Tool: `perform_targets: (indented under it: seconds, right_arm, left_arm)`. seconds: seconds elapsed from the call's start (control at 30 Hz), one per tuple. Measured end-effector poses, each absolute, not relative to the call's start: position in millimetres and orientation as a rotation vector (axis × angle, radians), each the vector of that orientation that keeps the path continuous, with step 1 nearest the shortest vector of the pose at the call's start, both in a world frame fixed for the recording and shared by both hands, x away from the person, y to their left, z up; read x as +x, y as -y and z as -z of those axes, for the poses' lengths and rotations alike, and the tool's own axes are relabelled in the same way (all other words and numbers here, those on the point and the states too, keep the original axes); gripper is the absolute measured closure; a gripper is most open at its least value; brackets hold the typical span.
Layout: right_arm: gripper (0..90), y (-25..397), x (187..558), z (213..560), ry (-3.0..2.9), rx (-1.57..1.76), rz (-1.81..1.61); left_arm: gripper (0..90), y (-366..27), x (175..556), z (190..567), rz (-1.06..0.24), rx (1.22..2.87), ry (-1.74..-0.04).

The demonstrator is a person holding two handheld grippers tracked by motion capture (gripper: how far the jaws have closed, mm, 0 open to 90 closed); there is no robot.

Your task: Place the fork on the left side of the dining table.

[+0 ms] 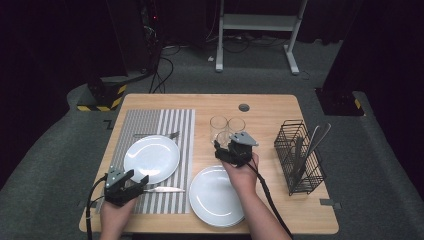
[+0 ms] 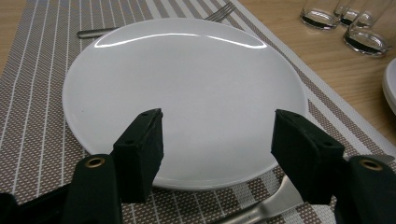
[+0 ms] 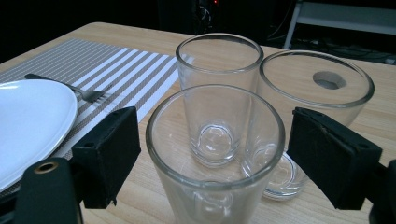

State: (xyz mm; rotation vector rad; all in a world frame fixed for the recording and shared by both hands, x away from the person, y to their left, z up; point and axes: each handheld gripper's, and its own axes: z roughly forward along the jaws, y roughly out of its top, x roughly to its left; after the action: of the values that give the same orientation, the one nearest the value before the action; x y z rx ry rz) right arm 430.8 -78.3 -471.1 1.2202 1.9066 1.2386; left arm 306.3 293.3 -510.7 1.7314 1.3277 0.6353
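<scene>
Right gripper view: three clear, round glass tumblers stand clustered on the wooden table (image 3: 116, 35); the nearest glass (image 3: 215, 154) sits between the right gripper's (image 3: 233, 156) wide-open jaws, untouched. Beside the glasses, the left gripper (image 2: 217, 149) gapes empty over the glossy white plate (image 2: 187, 88).

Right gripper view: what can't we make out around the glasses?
- Nearest glass: base cut off by the bottom edge; jaw contact unclear.
- Right gripper in the high view: hides the nearest glass.
- Cutlery in the basket: too small, types unclear.
</scene>
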Motion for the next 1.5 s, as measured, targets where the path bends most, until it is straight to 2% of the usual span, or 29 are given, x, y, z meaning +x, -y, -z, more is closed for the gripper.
perform_targets:
  seconds: [0.3,0.47,0.83,1.5]
  right_arm:
    - [19.4,75,439,479,-1.922,1.246,-1.191]
    - [28.0,73,438,481,-1.934,1.222,-1.198]
    - [28.6,74,435,479,-1.945,1.210,-1.172]
    - [28.7,74,409,454,-1.915,1.132,-1.292]
  left_arm:
    - [34.2,-296,306,511,-0.636,1.729,-1.329]
    - [34.2,-296,305,511,-0.634,1.723,-1.330]
    - [34.2,-296,306,511,-0.630,1.725,-1.330]
    - [34.2,-295,306,512,-0.622,1.720,-1.330]
